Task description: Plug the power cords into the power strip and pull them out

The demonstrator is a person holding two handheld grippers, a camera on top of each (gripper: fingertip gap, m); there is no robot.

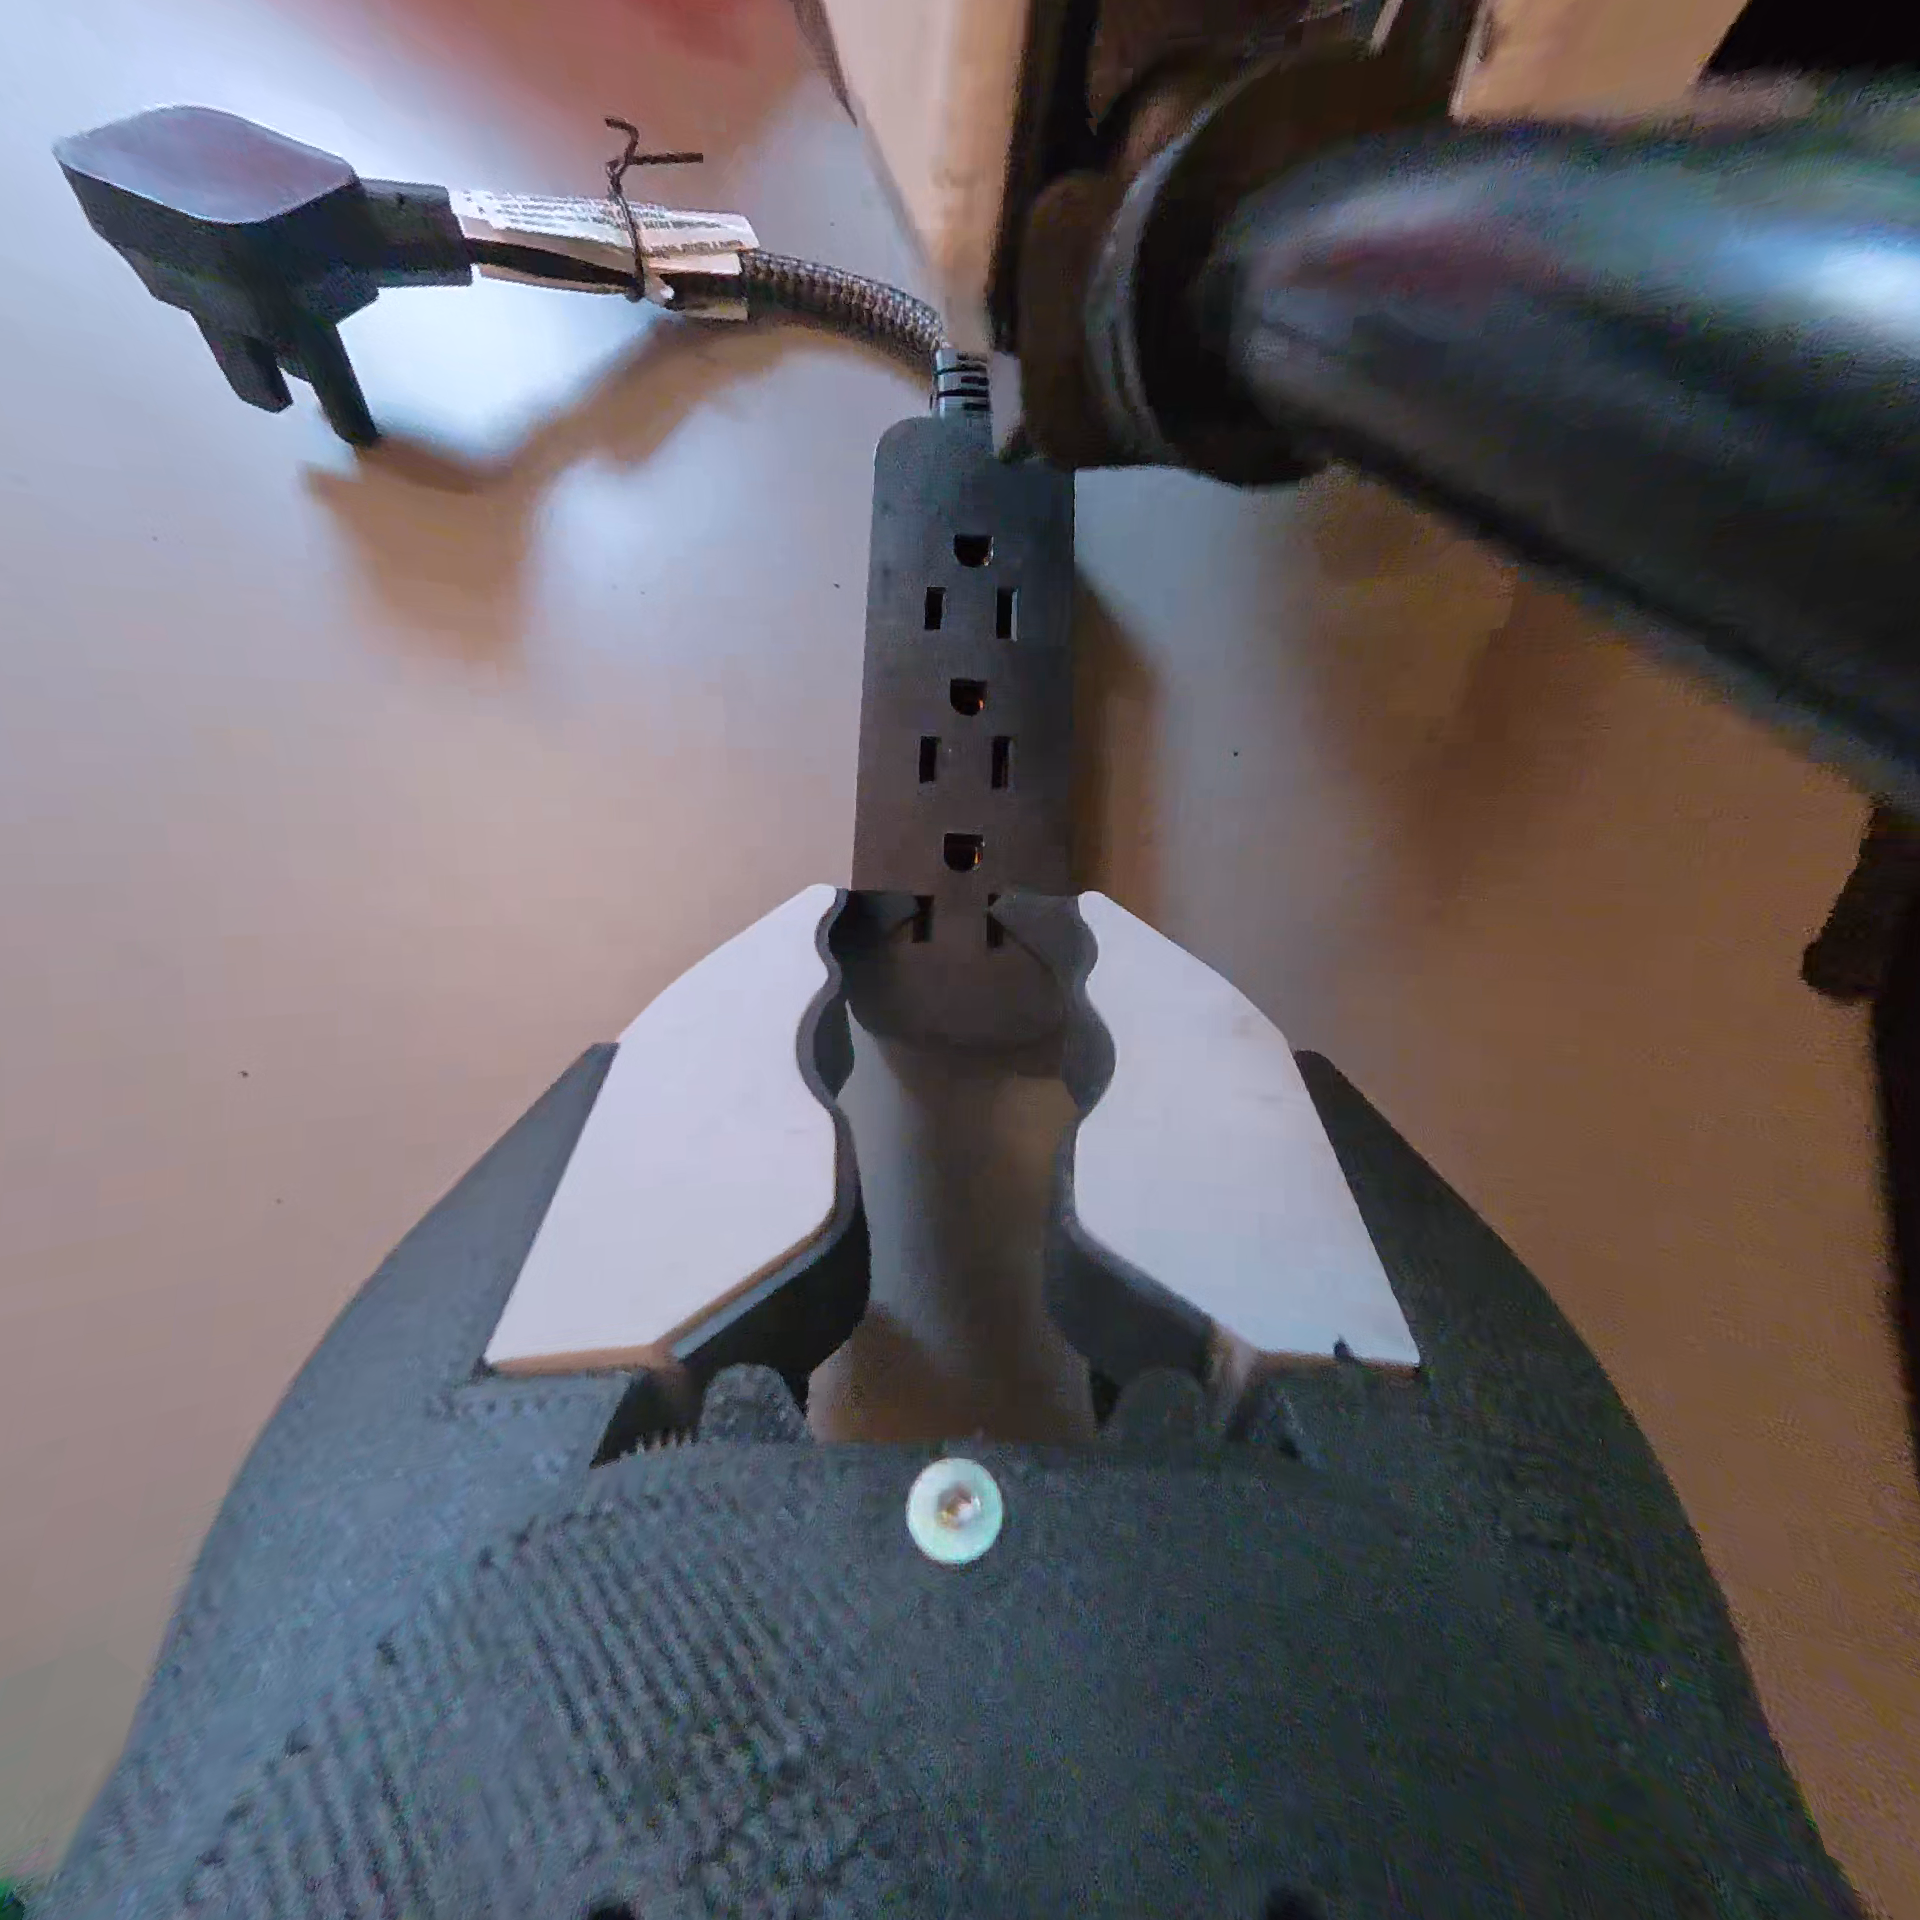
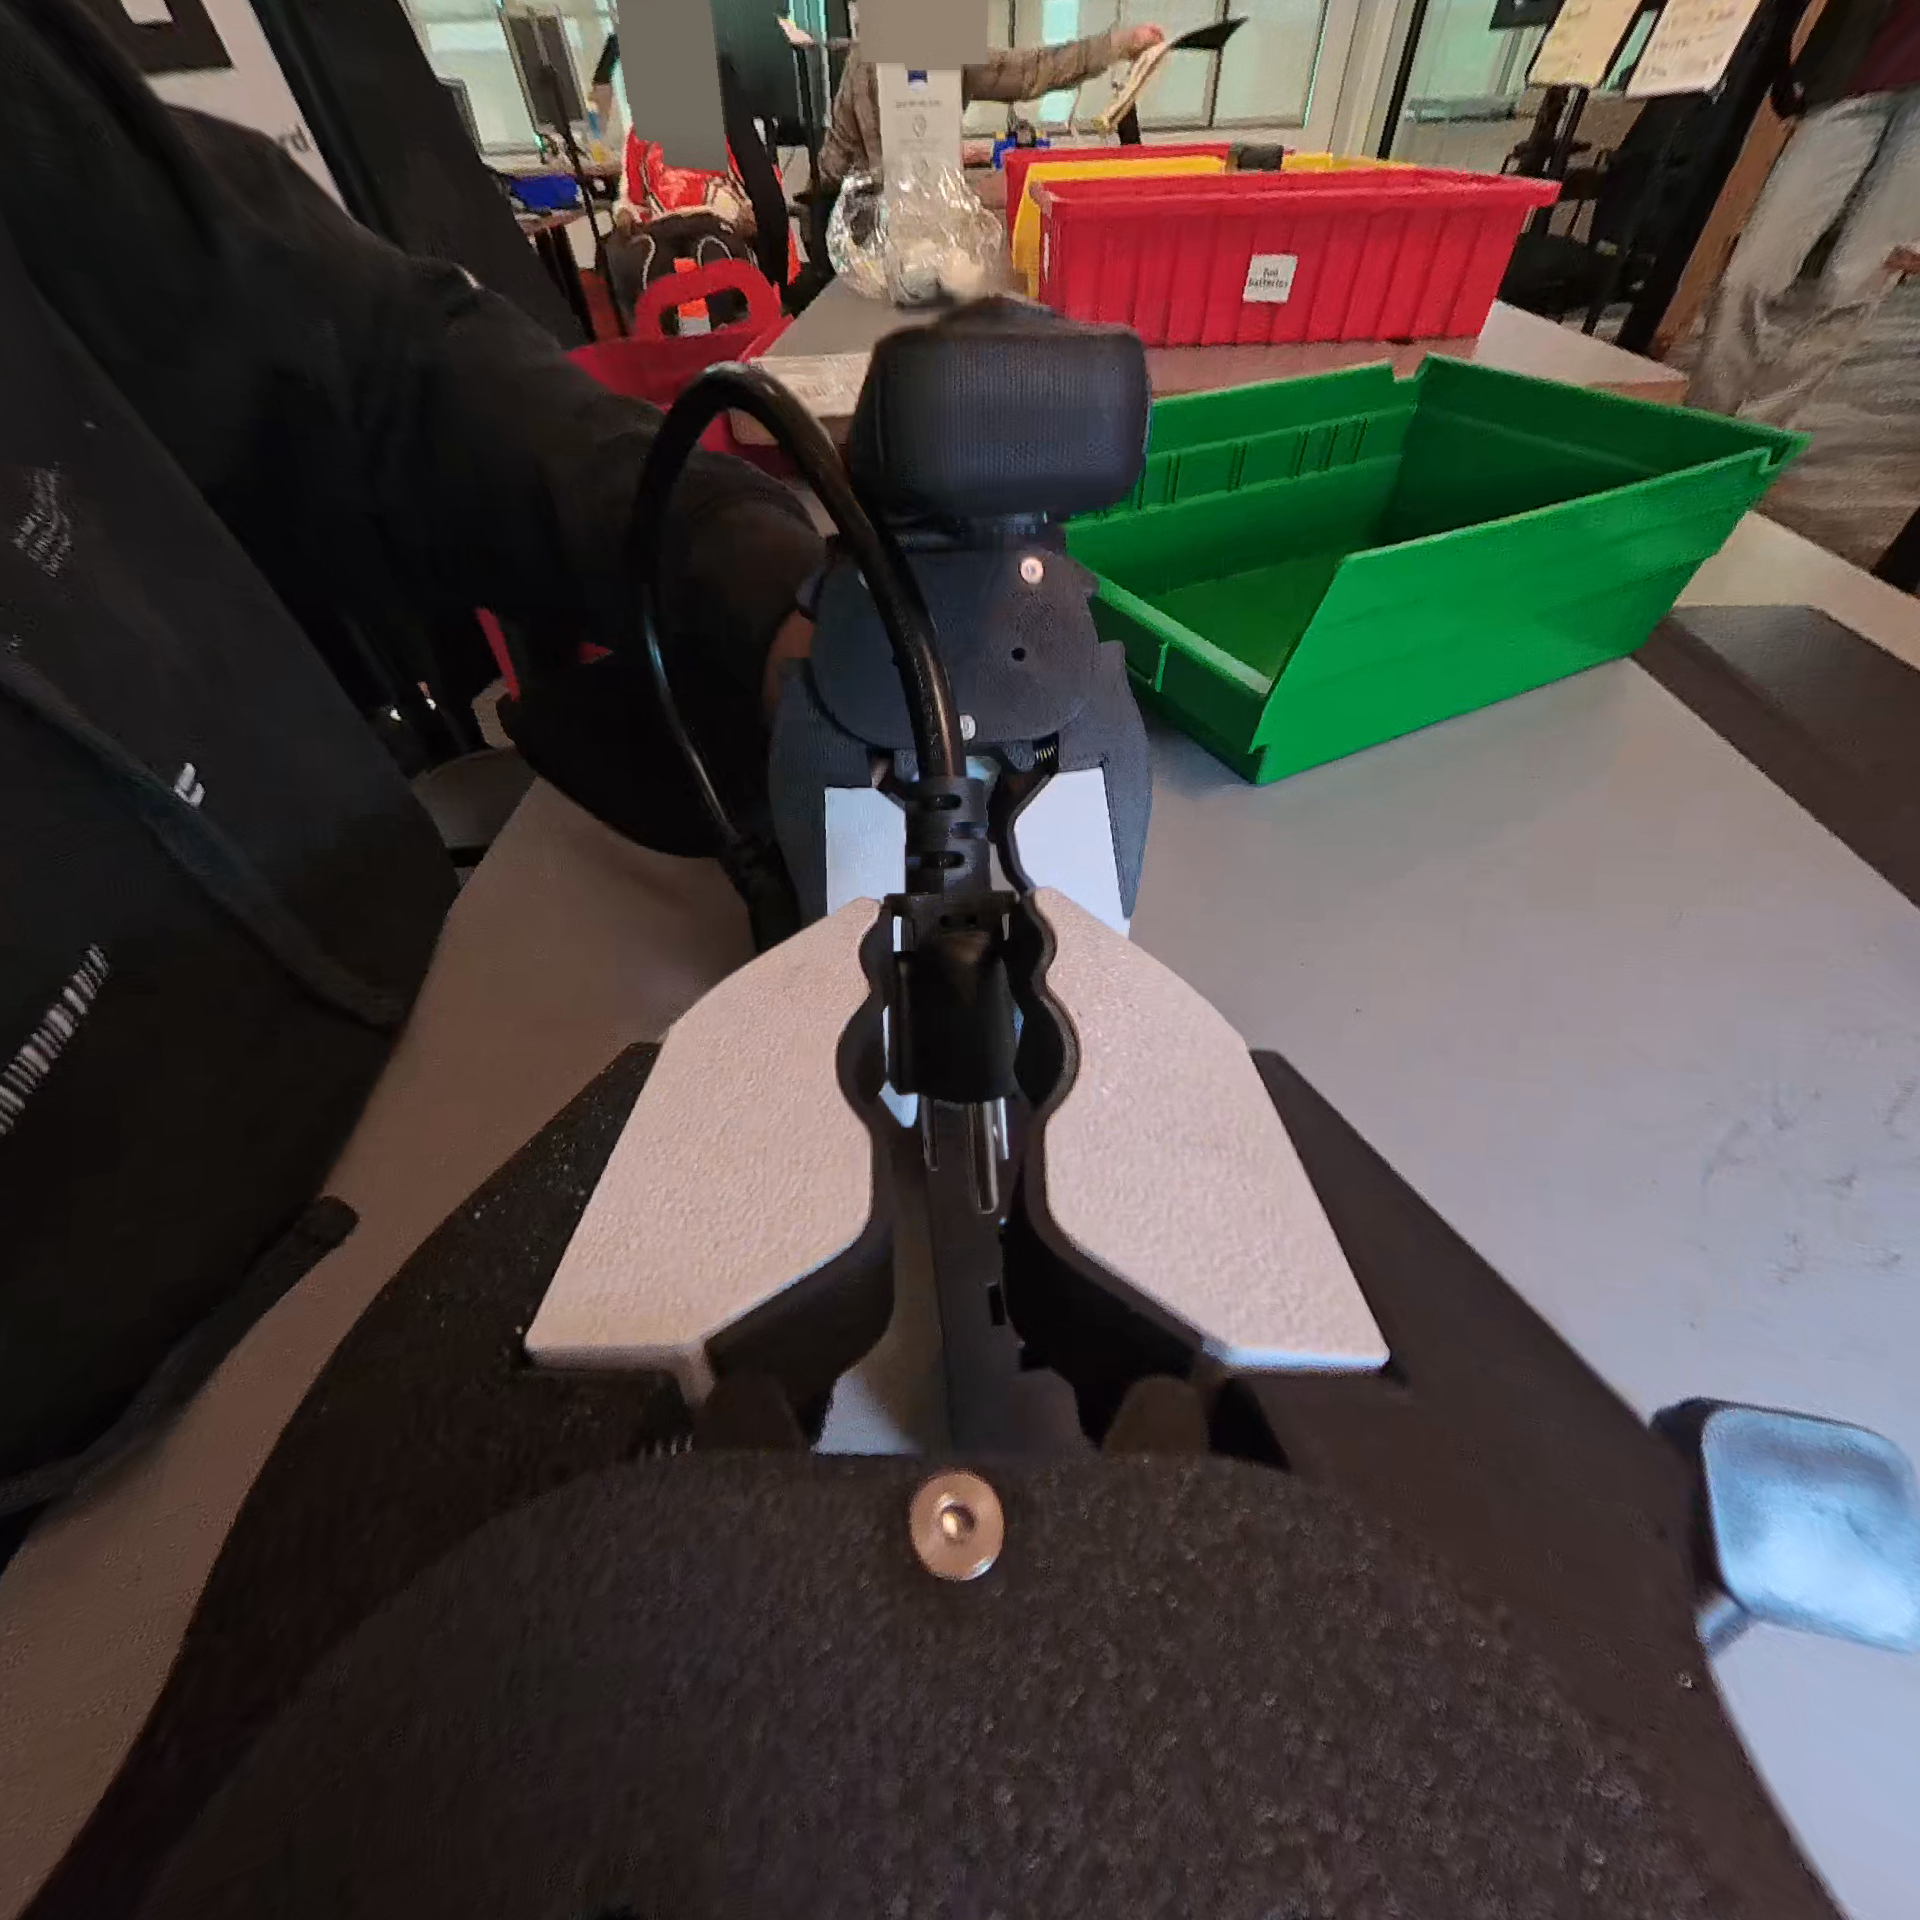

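In the left wrist view my left gripper (image 1: 956, 920) is shut on the near end of a black power strip (image 1: 966, 675) that lies on the table, with its three outlets empty. Its braided cord (image 1: 831, 291) runs to a flat black plug (image 1: 218, 229) at the upper left. In the right wrist view my right gripper (image 2: 956, 935) is shut on a black three-prong plug (image 2: 951, 1029). The prongs (image 2: 987, 1143) point down at the power strip (image 2: 961, 1330) just below, apart from it. The plug's cord (image 2: 727, 436) loops up and to the left. The left gripper's white fingers (image 2: 1070, 831) show beyond.
A green bin (image 2: 1455, 561) stands on the grey table (image 2: 1455, 987) at the right, with red bins (image 2: 1278, 249) behind. A black sleeve (image 2: 312, 468) fills the left. The flat plug (image 2: 1808, 1527) lies at the lower right. A blurred dark shape (image 1: 1507, 343) hangs over the strip's far end. My right fingertips sit around 10 centimeters from my left ones.
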